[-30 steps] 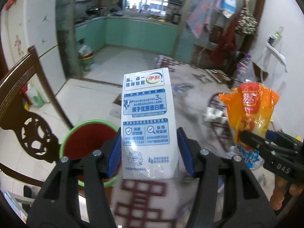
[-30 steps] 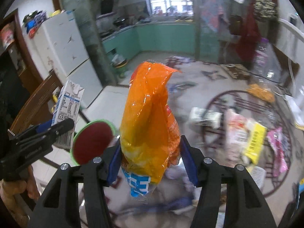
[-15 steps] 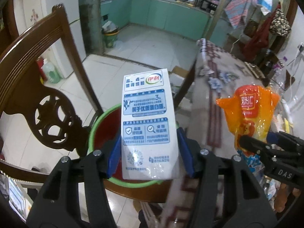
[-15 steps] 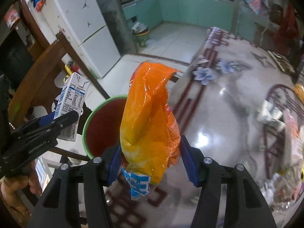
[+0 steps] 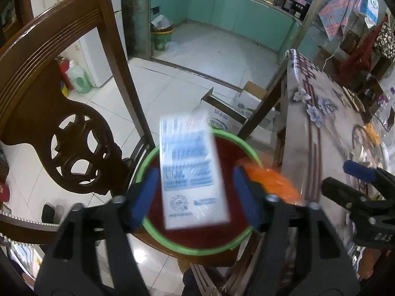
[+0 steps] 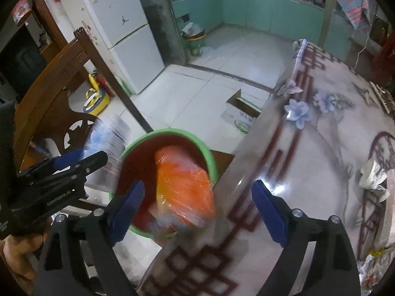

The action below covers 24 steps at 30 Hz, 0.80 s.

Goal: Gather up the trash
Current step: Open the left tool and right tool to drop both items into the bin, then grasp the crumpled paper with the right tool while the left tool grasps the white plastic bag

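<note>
I hold both tongs over the green-rimmed bin [image 5: 197,249], which stands on the seat of a carved wooden chair [image 5: 61,123] just beside the edge of the desk [image 6: 321,148]. My left tongs [image 5: 195,194] stand wide, both blue pads [image 5: 144,194] clear of the milk carton [image 5: 192,172]. The carton sits between the pads without touching either, blurred, upright with a slight tilt, its lower end over the red interior of the bin. From the right wrist view the same carton [image 6: 108,138] appears as a smeared white and blue shape ahead of the left tongs [image 6: 98,157], just beside the near-left rim of the bin [image 6: 170,133]. My right tongs [image 6: 197,204] are also spread wide, with nothing between the pads [image 6: 267,209]. The orange snack bag [image 6: 185,185] lies ahead of them and below, inside the bin, leaning against the wall nearest the desk; its clear lower end reaches the near rim and is blurred. In the left wrist view the bag [image 5: 269,182] shows to the right of the left tongs, at the rim of the bin on the desk side. The right tongs [image 5: 345,180] appear at the right border of that view, over the desk [image 5: 316,123]. A cardboard box [image 6: 243,116] rests on the tiled floor beyond the bin.
</note>
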{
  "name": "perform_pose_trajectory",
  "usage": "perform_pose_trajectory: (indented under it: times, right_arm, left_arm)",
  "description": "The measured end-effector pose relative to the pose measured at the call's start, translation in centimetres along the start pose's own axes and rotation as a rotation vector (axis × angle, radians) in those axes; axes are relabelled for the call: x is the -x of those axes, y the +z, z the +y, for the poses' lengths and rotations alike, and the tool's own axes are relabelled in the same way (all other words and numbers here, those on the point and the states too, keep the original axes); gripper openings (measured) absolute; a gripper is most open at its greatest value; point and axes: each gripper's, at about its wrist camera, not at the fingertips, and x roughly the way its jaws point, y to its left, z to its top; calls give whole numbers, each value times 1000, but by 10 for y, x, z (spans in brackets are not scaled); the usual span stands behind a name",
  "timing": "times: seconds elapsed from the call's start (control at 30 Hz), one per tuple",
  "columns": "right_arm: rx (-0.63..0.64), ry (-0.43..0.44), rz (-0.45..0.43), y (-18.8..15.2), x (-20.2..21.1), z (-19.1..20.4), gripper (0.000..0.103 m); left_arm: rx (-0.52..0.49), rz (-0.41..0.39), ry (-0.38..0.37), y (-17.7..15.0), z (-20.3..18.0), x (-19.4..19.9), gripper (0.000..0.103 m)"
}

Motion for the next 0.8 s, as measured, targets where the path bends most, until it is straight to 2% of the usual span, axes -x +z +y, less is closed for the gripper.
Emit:
perform_pose_trajectory:
  times: [0.2,0.4,0.63,0.8]
  right_arm:
    - [-67,-33,-70,-9,38,-23,86]
    - [-154,-74,-138,-27,82,-52,86]
    - [-210,-87,-176,-60,119,-80,86]
    - [-236,-97,-191,-91,147,-110,86]
  left_arm:
    - [-12,-32,-15,2,-10,10,75]
    - [-63,-71,-53,-1,-37,33,75]
    - [-154,-111,-110,-14,-94,61,75]
    - [-203,-117,-154,-35,-143,76,75]
